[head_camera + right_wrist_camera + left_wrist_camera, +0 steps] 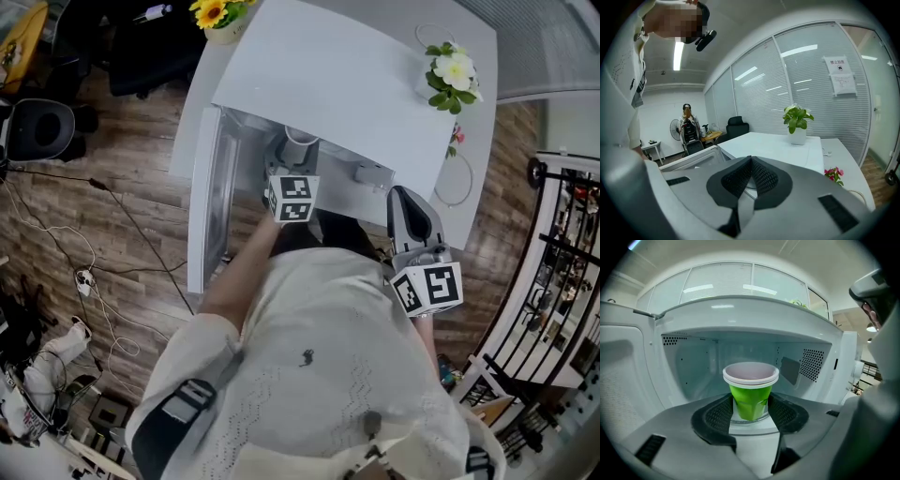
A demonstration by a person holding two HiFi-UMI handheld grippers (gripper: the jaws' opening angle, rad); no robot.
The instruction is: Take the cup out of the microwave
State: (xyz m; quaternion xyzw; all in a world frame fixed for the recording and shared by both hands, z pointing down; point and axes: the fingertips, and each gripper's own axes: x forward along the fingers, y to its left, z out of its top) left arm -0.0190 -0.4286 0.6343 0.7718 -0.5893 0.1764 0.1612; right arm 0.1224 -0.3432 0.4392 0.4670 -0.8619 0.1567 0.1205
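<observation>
A green cup (751, 397) with a white rim stands upright inside the open white microwave (337, 84), over its glass turntable. My left gripper (751, 405) reaches into the cavity, its ribbed pads (719, 414) pressed against both sides of the cup's lower body. From the head view only the cup's rim (300, 139) shows, just beyond the left gripper (298, 157). The microwave door (208, 202) hangs open to the left. My right gripper (400, 195) waits outside at the microwave's right front corner; its jaws (750, 161) are shut with nothing between them.
The microwave sits on a white table (478, 178). A yellow flower pot (220, 14) and a white flower pot (453, 75) stand at its back corners, with pink flowers (457, 139) nearby. Cables lie on the wood floor at left (89, 272). A black rack (562, 281) stands at right.
</observation>
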